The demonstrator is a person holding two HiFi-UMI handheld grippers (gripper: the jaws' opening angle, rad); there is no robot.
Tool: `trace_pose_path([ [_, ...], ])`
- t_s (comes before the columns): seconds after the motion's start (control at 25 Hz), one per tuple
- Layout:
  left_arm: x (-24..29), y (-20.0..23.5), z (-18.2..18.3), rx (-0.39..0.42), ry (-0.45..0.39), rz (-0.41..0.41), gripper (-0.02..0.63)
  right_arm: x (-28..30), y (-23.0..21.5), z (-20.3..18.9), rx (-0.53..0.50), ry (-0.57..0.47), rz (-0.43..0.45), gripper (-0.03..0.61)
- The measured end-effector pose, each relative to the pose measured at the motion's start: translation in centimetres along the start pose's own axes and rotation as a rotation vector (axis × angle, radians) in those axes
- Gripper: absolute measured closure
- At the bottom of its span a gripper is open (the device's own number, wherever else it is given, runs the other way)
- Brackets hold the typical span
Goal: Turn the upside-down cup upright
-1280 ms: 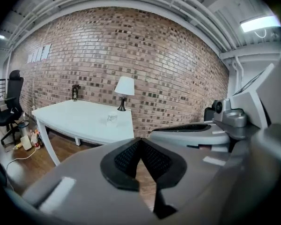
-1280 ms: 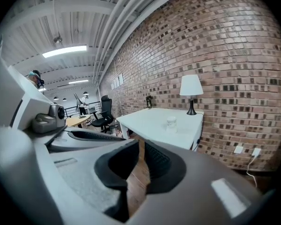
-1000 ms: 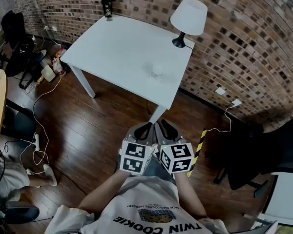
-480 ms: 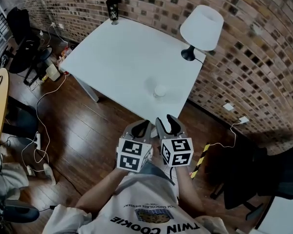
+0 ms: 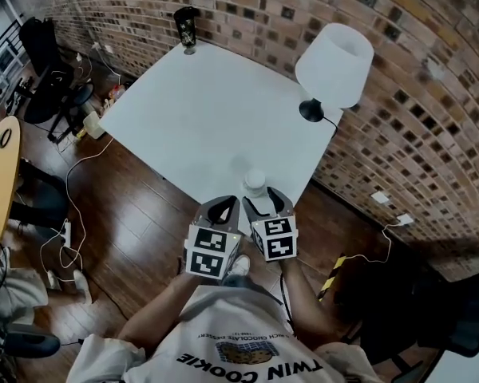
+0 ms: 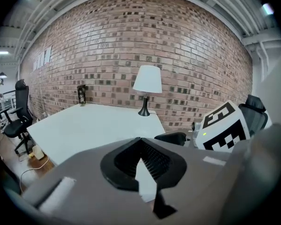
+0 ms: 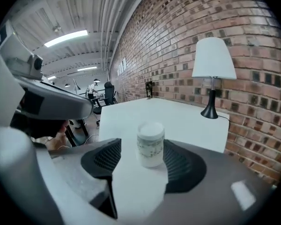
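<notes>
subject item: a small white paper cup with a faint grey patterned band (image 5: pixel 255 182), standing upside-down, closed base uppermost, on a white rectangular table (image 5: pixel 199 102) close to the table's near edge; right gripper (image 5: pixel 263 202) is just short of that edge with its tips directed at the cup; in the right gripper view the cup stands between the two black ribbed pads (image 7: pixel 182 165), which are spread wide and opening, with a gap showing on each side of the cup, so neither pad presses on it; left gripper (image 5: pixel 222 208) is held just beside the right one, on its left, low over the table's near edge; in the left gripper view its black pads meet at the tips, leaving only a thin white sliver of table showing behind them, with nothing held between; other items on the table: a lamp with a white shade and black base (image 5: pixel 334 54) at the far right corner, well apart from the cup, and a dark cylindrical container (image 5: pixel 185 27) at the far left corner, against a red-brown brick wall (image 5: pixel 431 134); the table stands on a dark wooden floor (image 5: pixel 128 214), where loose cables lie to the left; a black office chair (image 5: pixel 44 46) stands at far left.
</notes>
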State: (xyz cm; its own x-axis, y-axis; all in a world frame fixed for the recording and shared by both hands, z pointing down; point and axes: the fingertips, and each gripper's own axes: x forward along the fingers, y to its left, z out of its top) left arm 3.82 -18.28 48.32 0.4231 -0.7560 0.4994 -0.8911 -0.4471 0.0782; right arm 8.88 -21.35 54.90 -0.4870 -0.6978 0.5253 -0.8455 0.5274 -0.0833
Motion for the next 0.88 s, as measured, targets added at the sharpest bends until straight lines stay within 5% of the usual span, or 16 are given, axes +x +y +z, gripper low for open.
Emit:
trace_pose_path([
  [0.48, 2.2, 4.1, 0.7, -0.037, 0.014, 0.006, 0.612, 5.5, -1.6, -1.1, -0.045, 0.088, -0.021, 0.279],
  [0.88, 4.4, 7.2, 2.5, -0.048, -0.016, -0.096, 0.611, 4.8, -1.0, 0.6, -0.462, 0.320, -0.014, 0.285],
])
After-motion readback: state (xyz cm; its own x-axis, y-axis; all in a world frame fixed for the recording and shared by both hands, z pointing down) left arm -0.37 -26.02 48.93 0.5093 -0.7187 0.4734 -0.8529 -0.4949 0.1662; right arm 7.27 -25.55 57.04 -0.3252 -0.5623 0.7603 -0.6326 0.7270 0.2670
